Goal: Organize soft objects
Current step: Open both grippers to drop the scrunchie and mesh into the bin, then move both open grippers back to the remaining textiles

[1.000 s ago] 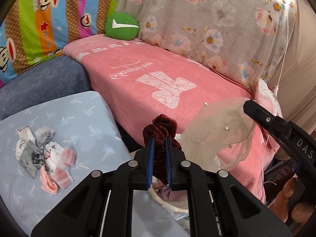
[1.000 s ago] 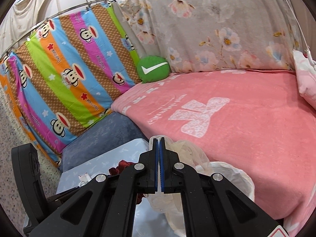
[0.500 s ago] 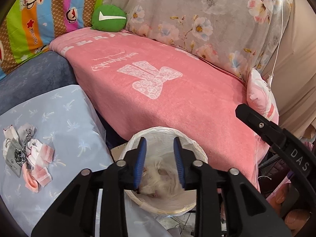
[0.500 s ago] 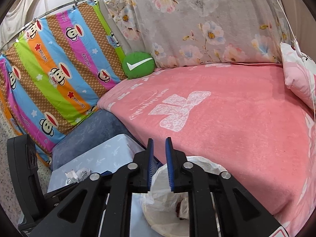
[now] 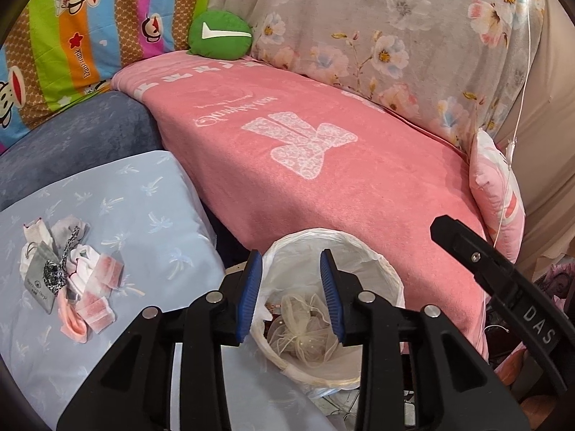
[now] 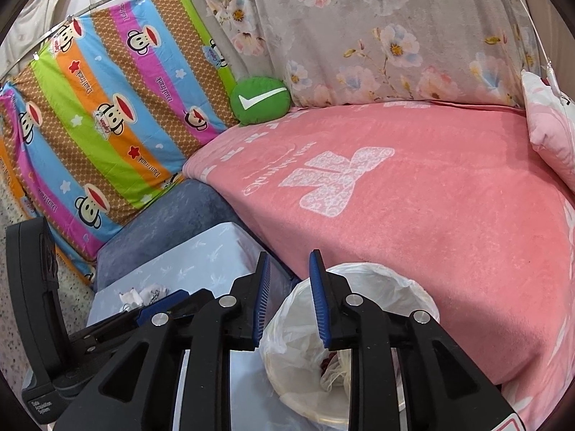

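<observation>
Both the left tool (image 5: 291,294) and right tool (image 6: 287,298) are opening, empty, above the lined bin (image 5: 381,269).

Left gripper (image 5: 291,294): blue-padded jaws opening, nothing between them, held above a white bag-lined bin (image 5: 388,276). In the bin: a cream organza scrunchie (image 5: 305,330). Pale blue cloth (image 5: 143,201), left, bearing a pile of small soft items (image 5: 68,276), grey, white and pink. Pink blanket (image 5: 341,186) behind the bin; green cushion (image 5: 220,35) at its far end; pink pillow (image 5: 497,194) at right. Right gripper's black body (image 5: 503,280) crosses lower right.
</observation>
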`<action>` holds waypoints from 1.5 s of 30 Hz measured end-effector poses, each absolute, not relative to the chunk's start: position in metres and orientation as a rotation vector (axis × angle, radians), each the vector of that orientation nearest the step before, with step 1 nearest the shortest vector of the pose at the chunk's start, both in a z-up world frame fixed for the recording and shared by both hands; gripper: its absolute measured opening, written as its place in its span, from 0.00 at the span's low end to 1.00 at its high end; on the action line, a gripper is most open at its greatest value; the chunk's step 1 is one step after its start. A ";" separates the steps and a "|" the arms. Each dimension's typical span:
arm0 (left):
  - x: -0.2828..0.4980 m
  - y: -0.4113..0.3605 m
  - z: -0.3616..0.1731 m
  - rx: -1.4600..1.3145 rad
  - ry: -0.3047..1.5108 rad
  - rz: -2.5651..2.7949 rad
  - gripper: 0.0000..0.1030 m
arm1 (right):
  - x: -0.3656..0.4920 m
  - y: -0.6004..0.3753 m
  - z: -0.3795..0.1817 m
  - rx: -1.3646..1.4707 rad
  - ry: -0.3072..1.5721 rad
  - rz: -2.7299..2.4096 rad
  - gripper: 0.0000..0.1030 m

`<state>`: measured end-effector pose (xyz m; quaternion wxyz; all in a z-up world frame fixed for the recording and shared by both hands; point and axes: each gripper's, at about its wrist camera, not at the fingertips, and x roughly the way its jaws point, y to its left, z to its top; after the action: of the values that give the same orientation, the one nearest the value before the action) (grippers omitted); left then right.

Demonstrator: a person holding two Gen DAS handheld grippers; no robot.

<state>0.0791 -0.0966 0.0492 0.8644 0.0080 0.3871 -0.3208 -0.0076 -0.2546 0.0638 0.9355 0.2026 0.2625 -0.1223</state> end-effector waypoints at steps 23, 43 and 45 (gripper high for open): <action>0.105 -0.004 0.017 -0.049 0.862 -0.458 0.47 | 0.039 -0.162 0.027 0.343 0.664 -0.108 0.31; 0.146 0.096 -0.054 -0.127 1.018 -0.272 0.53 | 0.089 -0.083 -0.029 0.302 0.787 -0.034 0.39; 0.152 0.103 -0.062 -0.147 1.035 -0.269 0.53 | 0.095 -0.077 -0.037 0.299 0.805 -0.024 0.39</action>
<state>0.1517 0.1029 -0.0616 0.8580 -0.0697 0.4926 -0.1280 0.0950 -0.0773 -0.0370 0.9091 0.1450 0.3904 -0.0115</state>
